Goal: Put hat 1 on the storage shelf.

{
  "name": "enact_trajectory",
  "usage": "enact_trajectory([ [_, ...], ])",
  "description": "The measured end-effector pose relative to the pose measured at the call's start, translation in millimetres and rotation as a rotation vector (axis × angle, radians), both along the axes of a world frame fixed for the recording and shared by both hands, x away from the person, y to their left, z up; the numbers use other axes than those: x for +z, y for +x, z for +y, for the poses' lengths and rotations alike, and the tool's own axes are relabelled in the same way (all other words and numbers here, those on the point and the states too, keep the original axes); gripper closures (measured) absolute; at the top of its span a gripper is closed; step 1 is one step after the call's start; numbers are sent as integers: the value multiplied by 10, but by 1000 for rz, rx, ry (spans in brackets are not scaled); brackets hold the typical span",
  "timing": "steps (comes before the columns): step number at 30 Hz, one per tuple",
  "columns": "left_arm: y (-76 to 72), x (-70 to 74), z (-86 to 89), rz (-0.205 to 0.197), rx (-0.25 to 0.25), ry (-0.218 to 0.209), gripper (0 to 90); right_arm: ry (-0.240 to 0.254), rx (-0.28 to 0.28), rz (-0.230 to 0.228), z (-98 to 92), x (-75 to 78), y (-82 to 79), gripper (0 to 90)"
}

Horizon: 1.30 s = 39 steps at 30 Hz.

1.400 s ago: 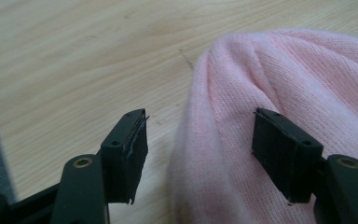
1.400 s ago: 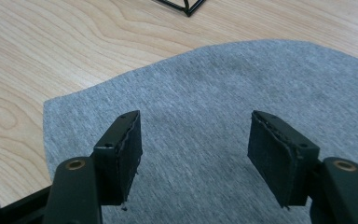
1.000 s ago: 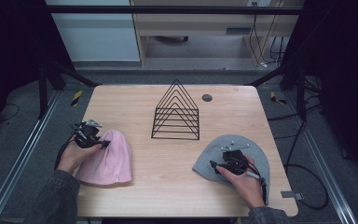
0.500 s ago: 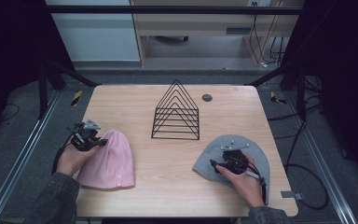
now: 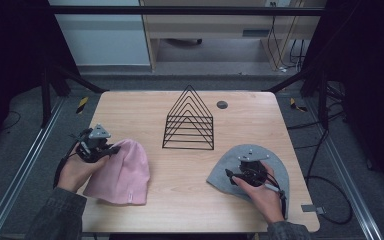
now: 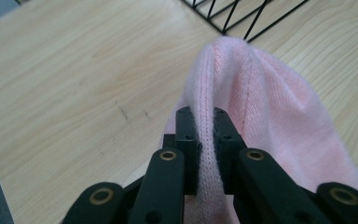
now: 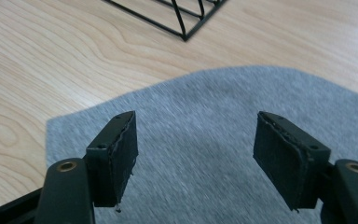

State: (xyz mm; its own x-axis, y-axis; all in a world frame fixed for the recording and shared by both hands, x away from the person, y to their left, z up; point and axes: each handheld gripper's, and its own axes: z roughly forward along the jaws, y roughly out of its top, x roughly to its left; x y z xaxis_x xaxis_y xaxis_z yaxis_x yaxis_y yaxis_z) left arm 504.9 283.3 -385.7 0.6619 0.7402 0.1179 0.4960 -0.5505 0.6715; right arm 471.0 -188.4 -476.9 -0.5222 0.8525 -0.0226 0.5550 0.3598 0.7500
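On the left of the surface [image 5: 190, 195] the left tongs [image 5: 111, 150] are clamped on the pink hat [image 5: 122, 172]. In the left gripper view a ridge of pink knit stands pinched between the two black pads [image 6: 188, 135], and the fabric rises from there to a rounded fold ahead of them. From above, the pinched spot is at the hat's upper left edge, at the rounded crown end. The hat's long axis runs from that crown, near the tongs, down towards the person; its straight brim, with a small tag, faces the near edge of the surface. The rest of the hat rests on the wood.

In the middle, farther back, stands a black wire rack [image 5: 189, 120] of nested triangles, well apart from both hats. Behind it and to the right sits a small dark round disc [image 5: 222, 104].

On the right lies the grey hat [image 5: 245, 172], flat on the surface. Its rounded crown points away from the person and slightly right, and its long axis slants from there towards the near right corner. The right tongs [image 5: 235, 176] sit over its middle, with the hand behind them covering the near part. In the right gripper view their pads [image 7: 121, 149] stand wide apart above the grey knit, having just been opening a little, with nothing gripped between them.
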Motion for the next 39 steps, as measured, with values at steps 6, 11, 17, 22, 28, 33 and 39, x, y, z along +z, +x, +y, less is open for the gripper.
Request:
enact_trajectory([
  [6,-50,325,-188,-45,-54,17,836,34,45,-54,97,175,-58,302],
  [11,-48,581,-292,-80,-76,14,837,7,103,-65,238,298,-81,286],
  [17,-7,787,-369,-113,-69,0,837,-15,163,-56,438,439,-83,261],
  [22,25,928,-448,-139,-87,8,837,-29,212,-57,611,546,-59,264],
  [28,30,1019,-512,-135,-97,5,836,-39,255,-45,814,603,8,276],
  [33,2,1128,-538,-147,-112,1,836,-37,284,-28,973,639,42,284],
  [39,-22,1276,-575,-166,-123,-7,835,-41,313,-27,1142,711,67,278],
])
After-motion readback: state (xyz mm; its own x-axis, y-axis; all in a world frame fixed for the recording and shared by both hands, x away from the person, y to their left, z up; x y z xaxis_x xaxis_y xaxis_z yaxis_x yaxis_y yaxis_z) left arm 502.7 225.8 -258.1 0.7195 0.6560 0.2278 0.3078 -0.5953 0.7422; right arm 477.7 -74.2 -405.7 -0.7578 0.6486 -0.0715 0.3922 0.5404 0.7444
